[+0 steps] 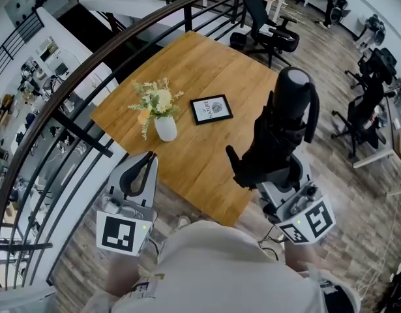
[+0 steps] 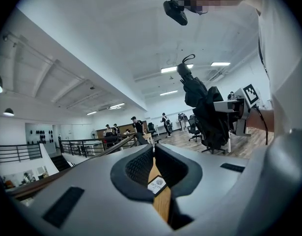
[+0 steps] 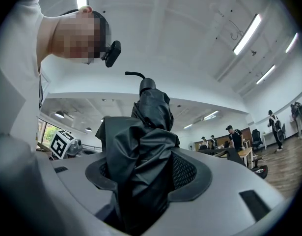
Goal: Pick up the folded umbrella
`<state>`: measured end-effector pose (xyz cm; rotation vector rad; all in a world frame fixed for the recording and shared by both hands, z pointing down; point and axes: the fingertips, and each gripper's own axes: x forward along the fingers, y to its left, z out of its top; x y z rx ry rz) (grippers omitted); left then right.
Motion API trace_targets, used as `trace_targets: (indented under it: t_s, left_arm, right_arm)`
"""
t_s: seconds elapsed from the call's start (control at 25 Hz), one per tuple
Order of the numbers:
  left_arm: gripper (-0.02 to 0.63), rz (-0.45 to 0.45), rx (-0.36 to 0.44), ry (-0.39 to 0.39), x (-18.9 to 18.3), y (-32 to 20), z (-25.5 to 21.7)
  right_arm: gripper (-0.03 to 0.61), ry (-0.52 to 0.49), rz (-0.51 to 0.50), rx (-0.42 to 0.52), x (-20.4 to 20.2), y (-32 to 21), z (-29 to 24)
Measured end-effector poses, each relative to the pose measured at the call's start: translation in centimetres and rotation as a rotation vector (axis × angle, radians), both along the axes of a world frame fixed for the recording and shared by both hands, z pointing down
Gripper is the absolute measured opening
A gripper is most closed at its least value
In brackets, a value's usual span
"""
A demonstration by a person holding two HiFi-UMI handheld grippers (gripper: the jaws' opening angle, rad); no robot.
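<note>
Over the wooden table, right gripper apparently clamps folded umbrella.

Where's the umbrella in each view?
Head view: umbrella right of centre, upright.
Left gripper view: umbrella upper right of centre.
Right gripper view: umbrella at centre, between the fingers.
Shared: person's white shirt, at bottom, right edge, left edge respectively.

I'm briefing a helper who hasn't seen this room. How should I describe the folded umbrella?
Start at the wooden table; above its near right edge, the right gripper is clamped on the folded umbrella, holding it upright. It is the only black, crumpled fabric bundle, with a rounded top, unlike the white vase and framed card on the table.
</note>
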<state>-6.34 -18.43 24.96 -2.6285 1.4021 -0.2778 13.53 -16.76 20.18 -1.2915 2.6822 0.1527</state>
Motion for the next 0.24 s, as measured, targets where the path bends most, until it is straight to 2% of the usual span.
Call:
trace_targets:
  t_s: [0.24]
  left_arm:
    - [0.028,-0.007,-0.007,0.008,0.44,-0.06,-0.01]
  right_arm:
    - [0.272,0.018,-0.003,-0.021,0.35,-0.40,0.53]
